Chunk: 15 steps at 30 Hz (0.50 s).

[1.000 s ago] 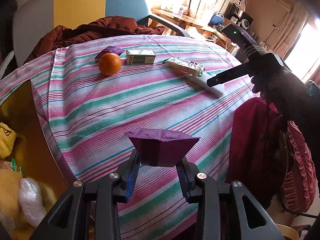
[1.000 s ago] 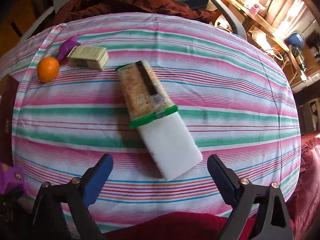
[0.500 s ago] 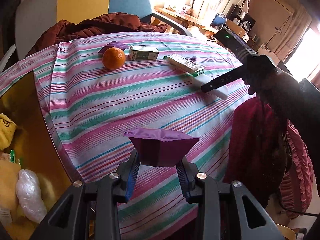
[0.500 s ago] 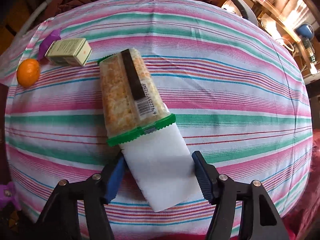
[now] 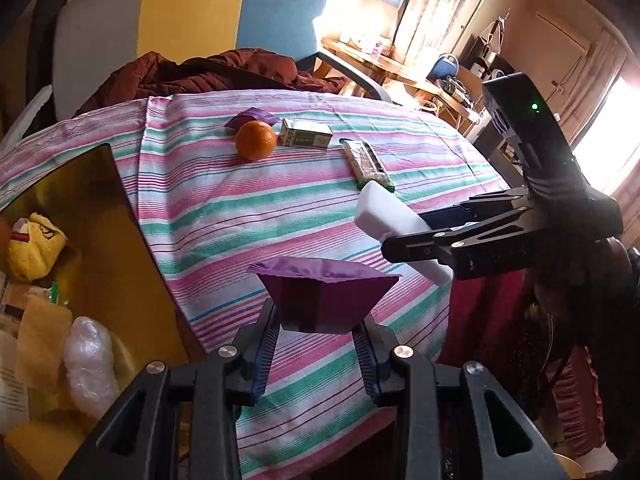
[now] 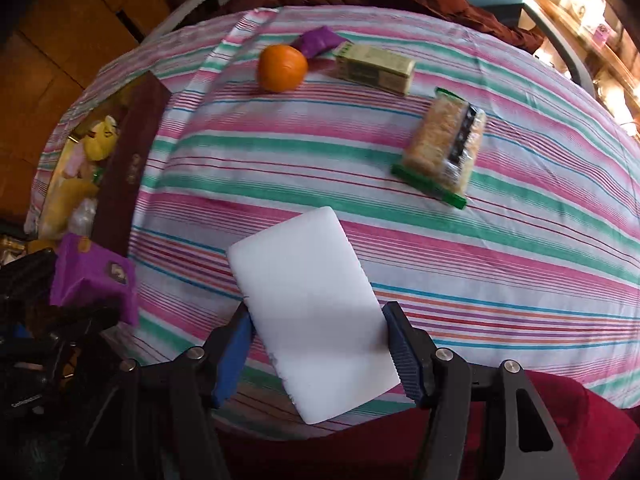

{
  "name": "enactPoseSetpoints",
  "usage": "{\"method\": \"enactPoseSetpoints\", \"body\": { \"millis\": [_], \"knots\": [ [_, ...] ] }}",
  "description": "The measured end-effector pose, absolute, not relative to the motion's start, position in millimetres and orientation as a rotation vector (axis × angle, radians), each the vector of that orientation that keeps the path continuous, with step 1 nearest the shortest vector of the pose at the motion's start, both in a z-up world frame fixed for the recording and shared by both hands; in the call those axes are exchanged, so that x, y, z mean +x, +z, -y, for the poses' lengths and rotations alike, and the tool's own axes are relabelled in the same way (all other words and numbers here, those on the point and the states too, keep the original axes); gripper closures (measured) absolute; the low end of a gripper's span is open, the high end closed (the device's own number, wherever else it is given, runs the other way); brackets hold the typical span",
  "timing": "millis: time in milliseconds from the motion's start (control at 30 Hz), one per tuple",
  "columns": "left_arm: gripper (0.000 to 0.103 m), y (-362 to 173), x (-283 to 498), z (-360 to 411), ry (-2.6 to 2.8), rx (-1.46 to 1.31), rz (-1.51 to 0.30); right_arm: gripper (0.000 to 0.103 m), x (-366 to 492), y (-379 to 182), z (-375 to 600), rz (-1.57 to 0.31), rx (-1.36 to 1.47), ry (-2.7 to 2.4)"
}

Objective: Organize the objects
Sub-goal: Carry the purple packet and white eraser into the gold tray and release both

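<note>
My left gripper (image 5: 318,344) is shut on a purple packet (image 5: 324,292), held above the near edge of the striped table (image 5: 224,208). My right gripper (image 6: 318,340) is shut on a white block (image 6: 312,304), both blue pads pressing on its long sides. The left wrist view shows that white block (image 5: 396,224) raised off the cloth, tilted, in the right gripper (image 5: 404,232). On the cloth lie an orange (image 6: 282,68), a second purple packet (image 6: 318,40), a green-gold carton (image 6: 374,68) and a cracker pack (image 6: 444,144). The held purple packet (image 6: 92,276) shows at lower left.
An open box (image 5: 100,200) with a gold lining stands at the table's left edge, holding yellow items and a plastic-wrapped thing (image 5: 88,356). A chair with a brown jacket (image 5: 208,72) is behind the table. Red fabric (image 6: 520,432) lies at the near edge.
The right gripper closed on the white block, lifted it off the cloth and carried it away from the cracker pack. The left gripper with the purple packet shifted a little.
</note>
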<state>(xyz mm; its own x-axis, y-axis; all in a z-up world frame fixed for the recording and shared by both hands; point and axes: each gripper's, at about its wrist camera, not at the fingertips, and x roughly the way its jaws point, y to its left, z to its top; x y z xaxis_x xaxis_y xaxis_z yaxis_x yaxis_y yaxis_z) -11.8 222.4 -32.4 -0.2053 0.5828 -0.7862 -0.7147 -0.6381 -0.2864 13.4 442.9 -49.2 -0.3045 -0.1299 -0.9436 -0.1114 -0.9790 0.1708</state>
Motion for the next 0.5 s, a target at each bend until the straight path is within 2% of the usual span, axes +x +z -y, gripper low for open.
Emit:
{"method": "enactPoseSetpoints", "body": {
  "millis": [233,500],
  "knots": [
    [0.067,-2.4,-23.5,-166.6,2.077,-1.136,-0.063,0.039,-7.4,-11.3,-370.5,0.373,1.569,-2.611],
    [0.067,18.2,-53.7,-93.1,2.352,-1.121,0.020,0.038,-35.5,-1.5,-302.5,0.424,1.397,-2.580]
  ]
}}
